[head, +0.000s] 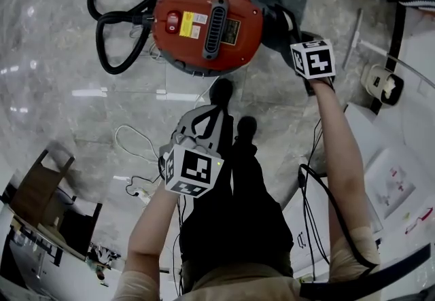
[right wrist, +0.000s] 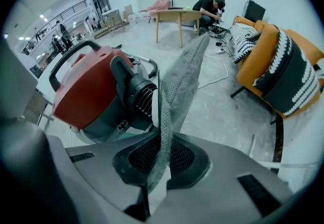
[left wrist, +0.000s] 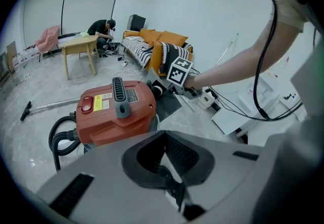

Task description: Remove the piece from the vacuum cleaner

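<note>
Right gripper (right wrist: 161,170): I am pinching the grey mesh piece (right wrist: 177,81) between its fingers, nearly closed.
Piece: rising from between those fingers, just beside the vacuum cleaner (right wrist: 96,91).
Left gripper (left wrist: 173,190): fingers together, gripping nothing, well back from the vacuum cleaner.
Risk: I am expecting the thin mesh to slip or tear if it is snagging on the housing.
Room: floor (right wrist: 217,101) lying open beyond the fingers; hose (head: 115,18) trailing off the far side.

Studio staged as living room: orange sofa (right wrist: 255,58), wooden table (right wrist: 174,14), marble floor (head: 61,55).
</note>
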`<control>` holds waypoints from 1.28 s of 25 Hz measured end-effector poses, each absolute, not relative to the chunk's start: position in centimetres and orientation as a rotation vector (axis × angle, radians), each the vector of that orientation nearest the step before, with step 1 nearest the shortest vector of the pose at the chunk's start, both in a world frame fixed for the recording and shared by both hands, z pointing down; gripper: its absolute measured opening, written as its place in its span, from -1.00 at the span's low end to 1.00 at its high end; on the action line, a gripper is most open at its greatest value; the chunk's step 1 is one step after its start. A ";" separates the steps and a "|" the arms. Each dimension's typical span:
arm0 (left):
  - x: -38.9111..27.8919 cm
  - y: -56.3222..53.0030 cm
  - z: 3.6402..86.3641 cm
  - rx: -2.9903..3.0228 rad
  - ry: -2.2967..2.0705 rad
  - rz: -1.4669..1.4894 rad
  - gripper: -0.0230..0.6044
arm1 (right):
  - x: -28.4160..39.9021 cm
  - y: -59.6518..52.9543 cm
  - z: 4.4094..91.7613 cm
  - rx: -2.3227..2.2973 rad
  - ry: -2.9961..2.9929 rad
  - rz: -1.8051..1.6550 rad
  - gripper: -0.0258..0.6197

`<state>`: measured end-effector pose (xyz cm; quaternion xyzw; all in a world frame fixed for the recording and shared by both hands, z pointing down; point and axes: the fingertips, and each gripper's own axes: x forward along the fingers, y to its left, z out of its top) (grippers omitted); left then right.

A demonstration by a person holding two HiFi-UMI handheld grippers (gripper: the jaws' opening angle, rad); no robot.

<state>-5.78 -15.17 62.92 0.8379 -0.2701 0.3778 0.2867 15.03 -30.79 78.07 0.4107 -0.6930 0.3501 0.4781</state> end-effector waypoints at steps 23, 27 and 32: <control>-5.9 -15.3 62.3 2.274 -0.728 1.005 -0.95 | 16.4 -31.5 78.6 1.087 -1.662 0.948 -0.85; -6.2 -15.4 62.7 2.269 -0.739 1.001 -0.95 | 18.6 -32.4 78.6 1.139 -1.619 0.915 -0.85; -6.3 -15.7 63.0 2.264 -0.759 1.006 -0.95 | 20.7 -32.1 77.5 1.085 -1.613 0.824 -0.85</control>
